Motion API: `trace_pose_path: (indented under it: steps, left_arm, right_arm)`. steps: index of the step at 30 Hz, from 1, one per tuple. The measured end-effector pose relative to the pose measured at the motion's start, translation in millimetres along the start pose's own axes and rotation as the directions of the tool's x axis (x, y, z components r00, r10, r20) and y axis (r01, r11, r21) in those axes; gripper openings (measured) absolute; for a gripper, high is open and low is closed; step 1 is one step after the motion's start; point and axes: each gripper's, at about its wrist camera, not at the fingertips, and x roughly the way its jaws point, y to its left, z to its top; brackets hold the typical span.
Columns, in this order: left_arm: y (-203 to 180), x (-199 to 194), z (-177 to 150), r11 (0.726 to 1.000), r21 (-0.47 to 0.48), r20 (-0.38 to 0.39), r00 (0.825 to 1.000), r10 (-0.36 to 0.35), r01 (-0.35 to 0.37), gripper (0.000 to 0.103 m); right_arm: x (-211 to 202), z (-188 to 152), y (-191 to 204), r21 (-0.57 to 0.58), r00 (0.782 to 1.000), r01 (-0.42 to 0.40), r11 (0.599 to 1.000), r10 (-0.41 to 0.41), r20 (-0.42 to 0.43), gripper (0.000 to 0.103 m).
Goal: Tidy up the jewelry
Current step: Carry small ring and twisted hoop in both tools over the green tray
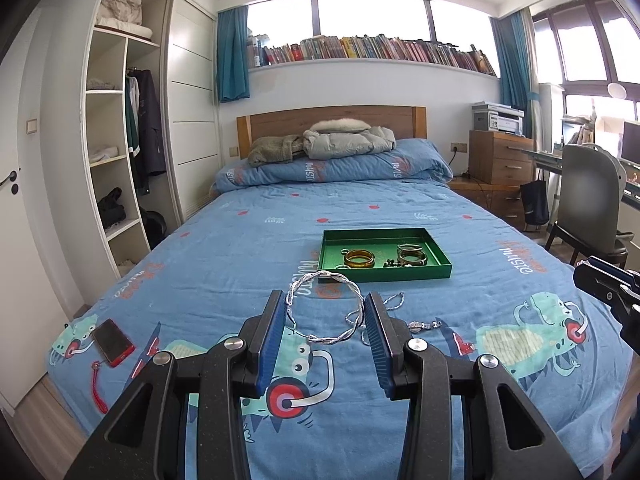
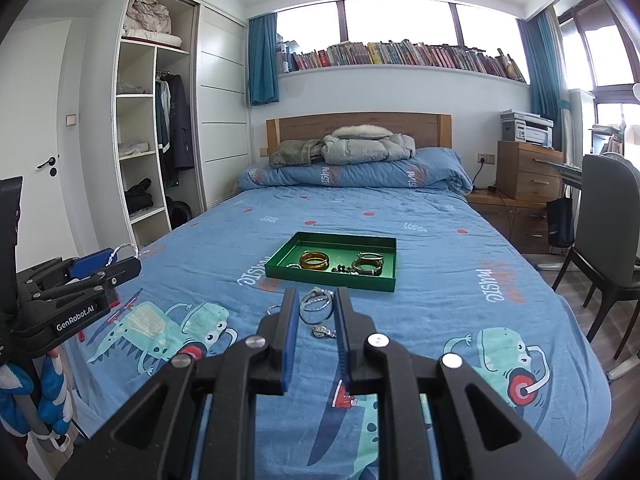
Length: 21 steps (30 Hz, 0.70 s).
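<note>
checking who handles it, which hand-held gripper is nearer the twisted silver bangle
Left. The left hand-held gripper has the twisted silver bangle between its fingers; the right hand-held gripper hovers apart, over other pieces.

The left gripper (image 2: 120,258) carries white lettering, "GenRobot.AI", on its black body. The blue bedsheet (image 2: 440,240) bears orange words printed repeatedly, upside down here, seemingly "twiste"; book spines are unreadable.

Bedroom (bed (image 1: 280,216), wardrobe (image 1: 120,120))
</note>
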Motion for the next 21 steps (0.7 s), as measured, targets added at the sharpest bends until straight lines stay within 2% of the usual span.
trace_pose_path:
  steps: [13,21]
  left_arm:
    - [-1.4,-8.1,9.5,1.000,-0.006,0.026,1.000,-0.005,0.005,0.040]
    - [1.2,12.0,17.6,1.000,-0.001,0.004,1.000,-0.008,0.008,0.040]
  right_arm:
    - [-11.0,6.2,2.5,-0.014,0.999,-0.006,1.000,0.007,0.035,0.016]
    - [1.0,10.7,0.9,-0.017,0.999,-0.020,1.000,0.021,0.037,0.016]
